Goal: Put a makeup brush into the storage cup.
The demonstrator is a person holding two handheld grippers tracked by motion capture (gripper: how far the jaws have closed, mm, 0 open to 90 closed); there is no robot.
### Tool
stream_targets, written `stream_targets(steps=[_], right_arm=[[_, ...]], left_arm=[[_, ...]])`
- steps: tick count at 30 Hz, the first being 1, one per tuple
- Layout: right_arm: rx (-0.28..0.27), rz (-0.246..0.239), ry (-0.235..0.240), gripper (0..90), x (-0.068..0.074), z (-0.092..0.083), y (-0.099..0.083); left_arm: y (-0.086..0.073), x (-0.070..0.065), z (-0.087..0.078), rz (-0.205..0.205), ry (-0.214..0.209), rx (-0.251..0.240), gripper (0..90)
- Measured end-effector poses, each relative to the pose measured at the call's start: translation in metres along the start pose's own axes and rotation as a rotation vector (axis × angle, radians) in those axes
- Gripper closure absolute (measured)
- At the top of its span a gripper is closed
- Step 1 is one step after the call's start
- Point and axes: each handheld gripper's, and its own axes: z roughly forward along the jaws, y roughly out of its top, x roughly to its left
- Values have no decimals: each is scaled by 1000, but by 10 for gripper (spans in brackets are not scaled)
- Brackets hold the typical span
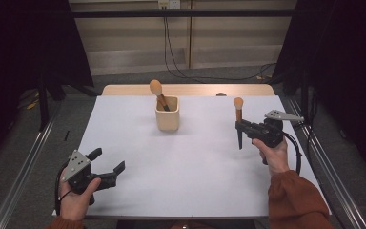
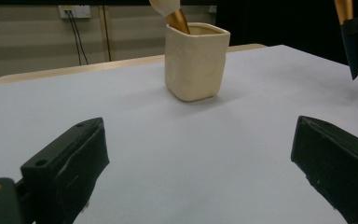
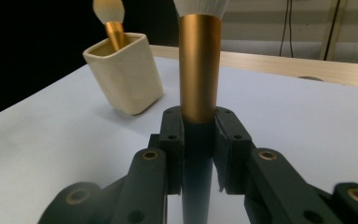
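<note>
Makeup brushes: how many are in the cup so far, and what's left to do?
One brush already stands in the cream cup. The right gripper is shut on the second brush, held upright above the table, apart from the cup. Left to do: carry it over and drop it in. The left gripper rests open, holding nothing.

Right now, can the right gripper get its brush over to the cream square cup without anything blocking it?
Probably yes: bare white table lies between the right gripper with its gold-handled brush and the cup; another brush leans inside.
</note>
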Motion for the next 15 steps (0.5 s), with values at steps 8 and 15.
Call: stream_targets(steps=[8, 15], right_arm=[[-12, -27, 56, 752, 13, 0, 0], [-23, -57, 91, 751, 24, 4, -2]], left_arm=[[0, -1, 0, 1, 0, -2, 37], [0, -1, -2, -3, 6, -2, 37]])
